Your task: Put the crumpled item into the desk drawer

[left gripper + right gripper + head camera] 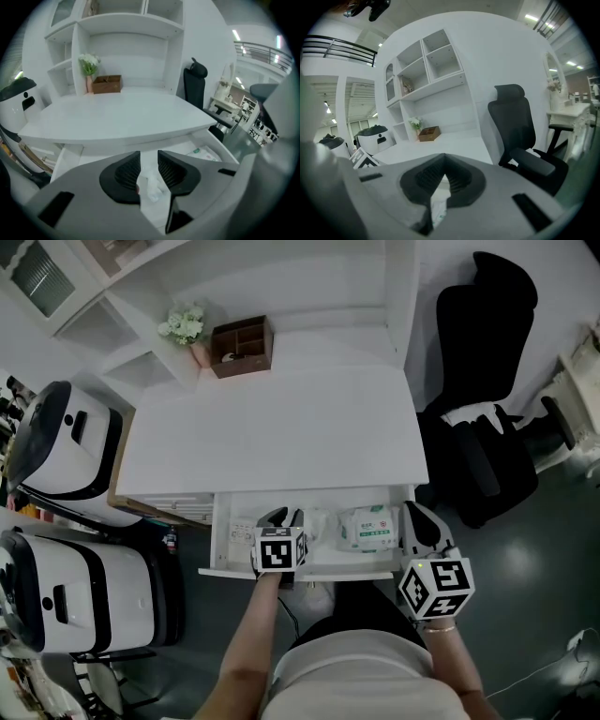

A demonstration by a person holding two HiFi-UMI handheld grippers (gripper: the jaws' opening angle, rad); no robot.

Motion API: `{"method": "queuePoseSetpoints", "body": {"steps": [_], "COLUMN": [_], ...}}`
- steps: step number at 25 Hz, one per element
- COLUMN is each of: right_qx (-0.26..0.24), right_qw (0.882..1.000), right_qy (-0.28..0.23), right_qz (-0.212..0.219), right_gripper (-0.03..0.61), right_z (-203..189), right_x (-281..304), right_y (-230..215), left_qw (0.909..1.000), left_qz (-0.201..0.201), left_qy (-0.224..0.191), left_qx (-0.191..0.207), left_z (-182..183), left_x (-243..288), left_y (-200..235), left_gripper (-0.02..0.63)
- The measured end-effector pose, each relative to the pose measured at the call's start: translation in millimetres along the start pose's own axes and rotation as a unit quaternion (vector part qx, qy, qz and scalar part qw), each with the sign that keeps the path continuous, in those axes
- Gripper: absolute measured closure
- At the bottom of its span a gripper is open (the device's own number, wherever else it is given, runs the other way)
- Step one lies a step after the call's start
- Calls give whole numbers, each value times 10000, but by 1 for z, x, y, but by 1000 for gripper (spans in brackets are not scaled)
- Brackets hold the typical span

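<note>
Head view looks steeply down on the white desk (272,437), whose drawer (234,532) stands pulled out toward the person, which leaves its inside open from above for dropping something in. The left gripper (284,517) hangs over the drawer's left half, and the left gripper view shows its jaws apart with a clear gap and nothing pinched. The right gripper (419,526) sits by the drawer's right corner, its jaws closed tip to tip on nothing; it is probably parked there out of the way, or placed to push the drawer in. A wipes pack (370,529) lies in the drawer's right half. The crumpled item (152,185), a small white wad, lies on the drawer floor beneath the gap between the left jaws, free of both pads, so the drop looks done.
</note>
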State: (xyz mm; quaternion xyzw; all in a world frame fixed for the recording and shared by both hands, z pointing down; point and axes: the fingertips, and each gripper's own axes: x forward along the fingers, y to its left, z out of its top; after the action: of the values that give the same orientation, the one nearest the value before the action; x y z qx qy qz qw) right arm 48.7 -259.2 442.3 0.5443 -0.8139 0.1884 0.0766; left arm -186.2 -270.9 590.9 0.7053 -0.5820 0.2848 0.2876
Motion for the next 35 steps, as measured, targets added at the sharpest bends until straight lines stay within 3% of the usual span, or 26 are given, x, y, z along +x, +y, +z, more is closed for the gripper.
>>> {"method": "queuePoseSetpoints", "body": {"steps": [7, 16, 26, 35], "right_qx": [-29, -99, -142, -340], "right_qw": [9999, 9997, 9994, 9986], "right_qy": [-33, -104, -169, -193], "right_qz": [90, 179, 268, 367], "right_gripper": [577, 577, 577, 577], "right_z": [1, 1, 2, 0], "right_x": [-4, -13, -23, -33], "right_y": [14, 26, 39, 49], "left_qw": [9949, 9836, 9737, 9660], "left_qz": [236, 307, 398, 404], "left_qy": [-982, -1759, -2216, -2514], "left_qx": [-32, -245, -359, -443], "left_z": [38, 54, 52, 48], "left_x": [-49, -100, -143, -169], "left_y": [10, 14, 23, 29], "left_gripper": [538, 577, 620, 620]}}
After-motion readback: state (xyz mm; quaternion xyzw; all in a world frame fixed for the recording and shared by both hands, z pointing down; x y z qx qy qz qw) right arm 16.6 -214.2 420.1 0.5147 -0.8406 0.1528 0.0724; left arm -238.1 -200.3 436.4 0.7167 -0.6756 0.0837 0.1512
